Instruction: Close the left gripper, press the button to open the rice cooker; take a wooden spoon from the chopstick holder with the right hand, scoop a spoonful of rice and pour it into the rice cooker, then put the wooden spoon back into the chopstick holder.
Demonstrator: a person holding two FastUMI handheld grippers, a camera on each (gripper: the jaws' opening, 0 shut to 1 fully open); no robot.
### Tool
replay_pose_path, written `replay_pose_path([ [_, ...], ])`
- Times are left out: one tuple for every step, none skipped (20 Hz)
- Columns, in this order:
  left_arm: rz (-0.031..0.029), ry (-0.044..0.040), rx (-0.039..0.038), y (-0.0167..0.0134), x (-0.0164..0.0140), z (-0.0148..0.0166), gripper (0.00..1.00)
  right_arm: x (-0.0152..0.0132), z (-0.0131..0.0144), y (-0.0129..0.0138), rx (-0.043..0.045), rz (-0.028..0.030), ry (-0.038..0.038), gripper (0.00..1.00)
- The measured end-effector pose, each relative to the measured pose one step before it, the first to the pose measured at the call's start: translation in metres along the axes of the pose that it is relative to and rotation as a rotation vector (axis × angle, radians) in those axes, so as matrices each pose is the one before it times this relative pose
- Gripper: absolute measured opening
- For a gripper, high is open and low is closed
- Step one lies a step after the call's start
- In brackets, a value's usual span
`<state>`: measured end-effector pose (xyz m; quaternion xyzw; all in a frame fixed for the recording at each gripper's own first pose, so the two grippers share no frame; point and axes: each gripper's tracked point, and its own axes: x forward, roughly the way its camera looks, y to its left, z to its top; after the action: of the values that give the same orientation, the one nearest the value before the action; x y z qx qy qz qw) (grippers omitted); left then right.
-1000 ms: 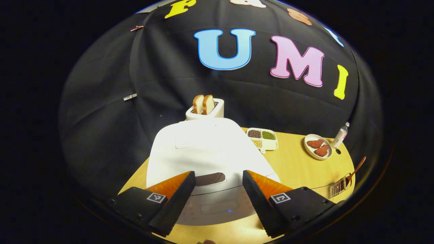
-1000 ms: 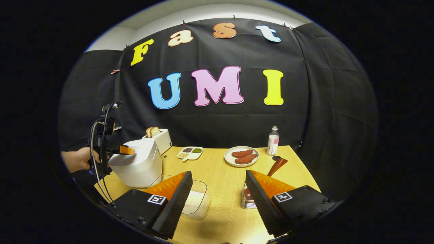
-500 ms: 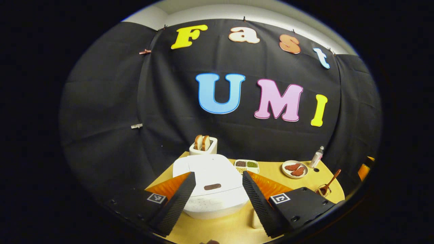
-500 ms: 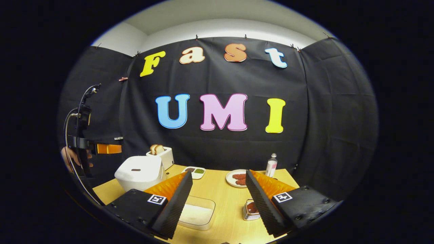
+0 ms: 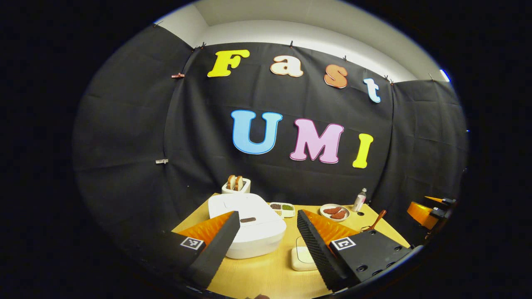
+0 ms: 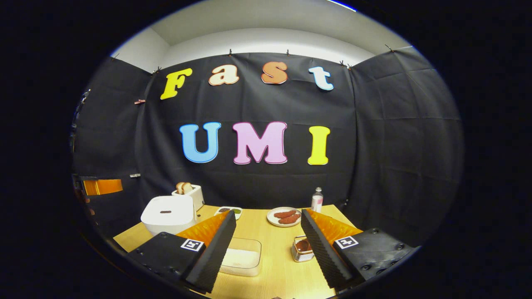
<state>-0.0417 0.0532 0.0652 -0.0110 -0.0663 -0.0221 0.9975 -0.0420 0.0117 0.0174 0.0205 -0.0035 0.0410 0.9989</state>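
The white rice cooker (image 5: 249,226) stands at the table's left with its lid down; in the right gripper view the rice cooker (image 6: 169,214) is at the far left. My left gripper (image 5: 268,245) hangs open, back from the cooker and above the table edge. A clear box of rice (image 6: 243,259) lies in front of my right gripper (image 6: 268,245), which is open and holds nothing. The metal chopstick holder (image 6: 302,248) stands beside the right finger. The wooden spoon (image 5: 377,218) leans out of that holder.
At the back stand a toaster with bread (image 5: 235,185), a divided dish of beans (image 5: 282,207), a plate of meat (image 6: 284,216) and a small bottle (image 6: 317,200). The other gripper shows at the edge of each view: the right gripper (image 5: 428,209), the left gripper (image 6: 102,187).
Both grippers have pulled back and up from the table. The left one has left the cooker's lid, which stays down. Both remain open.
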Motion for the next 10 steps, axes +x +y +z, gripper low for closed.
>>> replay_pose_path([
  [0.00966, 0.00192, 0.00615, 0.00369, -0.00455, -0.00244, 0.96, -0.00534, -0.00217, -0.00354, 0.01912, -0.02024, 0.01001, 0.98],
  [-0.00096, 0.00226, -0.00112, -0.00104, -0.00202, -0.00229, 0.96, -0.00398, -0.00107, -0.00114, 0.01950, -0.01298, 0.00721, 0.98],
  [-0.00685, 0.00496, -0.00626, -0.00082, -0.00091, -0.00155, 0.96, -0.00123, -0.00043, -0.00264, 0.00853, -0.00947, 0.00558, 0.98],
  [-0.00187, 0.00955, -0.00710, 0.00216, 0.00050, -0.00420, 0.95, -0.00050, -0.00081, -0.00548, -0.00141, -0.01133, 0.00347, 0.98],
  [0.00043, 0.00856, -0.00704, 0.00261, 0.00158, -0.00197, 0.95, 0.00082, 0.00154, -0.00394, -0.00489, -0.00881, -0.00039, 0.98],
  [-0.00685, 0.00636, -0.00391, -0.00013, 0.00114, -0.00142, 0.95, 0.00002, 0.00341, -0.00176, -0.00424, -0.00614, -0.00639, 0.98],
  [-0.00236, 0.00529, 0.00323, 0.00109, 0.00150, -0.00070, 0.95, 0.00095, 0.00264, -0.00056, -0.00061, -0.00446, -0.00582, 0.98],
  [-0.00103, -0.00034, 0.00712, 0.00236, 0.00265, -0.00007, 0.95, 0.00073, 0.00200, 0.00110, -0.00076, -0.00098, -0.00482, 0.98],
  [-0.00584, 0.00289, 0.00655, -0.00132, 0.00184, -0.00041, 0.95, -0.00033, 0.00101, 0.00133, -0.00148, -0.00115, -0.00179, 0.98],
  [-0.00892, 0.00187, 0.00462, -0.00204, 0.00128, 0.00004, 0.95, -0.00076, 0.00073, 0.00121, -0.00122, 0.00245, -0.00183, 0.98],
])
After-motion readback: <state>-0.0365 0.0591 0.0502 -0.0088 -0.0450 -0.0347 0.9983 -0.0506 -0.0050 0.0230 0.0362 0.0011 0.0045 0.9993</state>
